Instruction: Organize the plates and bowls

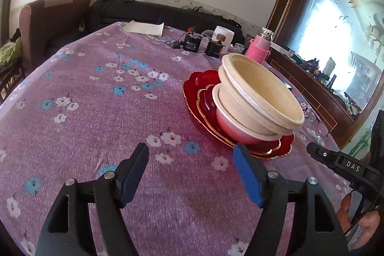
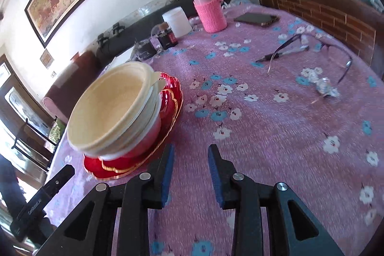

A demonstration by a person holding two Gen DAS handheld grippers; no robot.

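A stack of cream bowls (image 1: 261,97) (image 2: 112,109) sits tilted on a pinkish-white bowl (image 1: 230,124) (image 2: 146,138), which rests on red gold-rimmed plates (image 1: 204,88) (image 2: 172,100). In the left wrist view my left gripper (image 1: 192,154) is open with nothing between its blue pads, just left of and nearer than the plates. In the right wrist view my right gripper (image 2: 190,151) is open a little, nothing between its pads, just right of the plates' near rim. Part of the right gripper's body shows at the left wrist view's right edge, held by a hand (image 1: 355,215).
The table (image 1: 96,112) wears a purple flowered cloth. At the far side stand a pink-sleeved bottle (image 2: 211,11) (image 1: 260,44), a white jar (image 2: 177,22) (image 1: 224,36) and small dark boxes (image 2: 168,37). A phone (image 2: 256,19) and glasses (image 2: 312,56) lie to the right. A brown chair (image 1: 48,23) stands beyond.
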